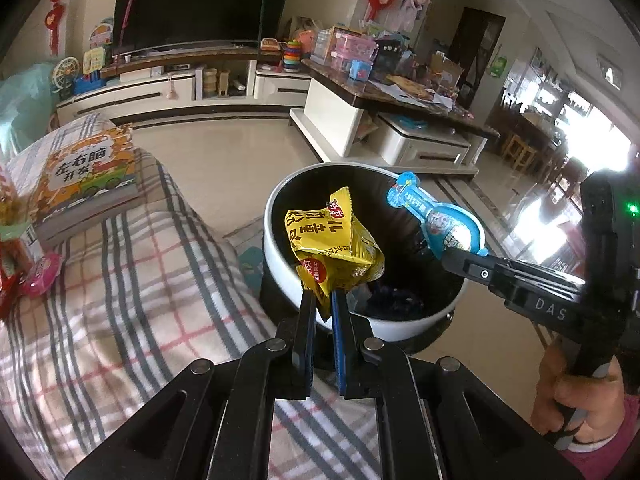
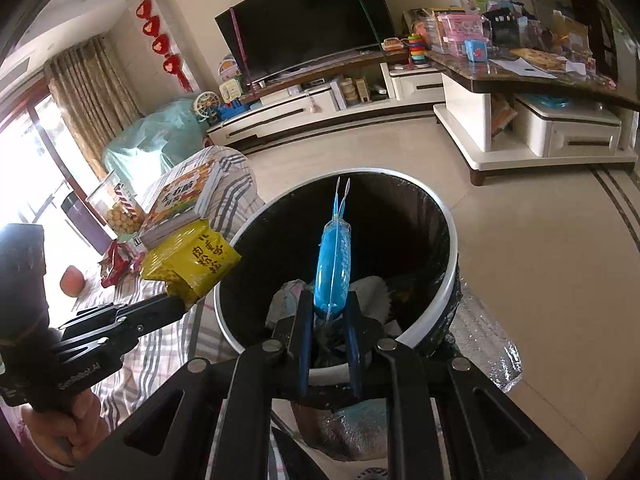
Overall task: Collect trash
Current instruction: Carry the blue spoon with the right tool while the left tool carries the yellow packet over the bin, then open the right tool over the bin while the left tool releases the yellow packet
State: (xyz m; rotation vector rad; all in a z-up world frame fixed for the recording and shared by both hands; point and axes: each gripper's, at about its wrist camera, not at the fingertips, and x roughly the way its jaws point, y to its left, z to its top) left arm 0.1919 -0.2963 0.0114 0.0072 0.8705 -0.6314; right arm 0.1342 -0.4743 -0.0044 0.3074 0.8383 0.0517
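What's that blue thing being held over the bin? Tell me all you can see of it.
The blue packet looks like a small plastic snack pouch, bright blue, with a rounded body, a narrow neck and a flared flat end; its face shows white print and a cartoon picture. It seems empty or nearly so. The right tongs pinch its rounded end, so it sticks out over the open mouth of the white-rimmed bin, touching nothing else.

The right tongs (image 2: 329, 312) pinch a blue packet (image 2: 333, 270) over the open bin (image 2: 444, 284); the left tongs (image 2: 182, 304) clamp a yellow wrapper (image 2: 192, 262) beside its rim.
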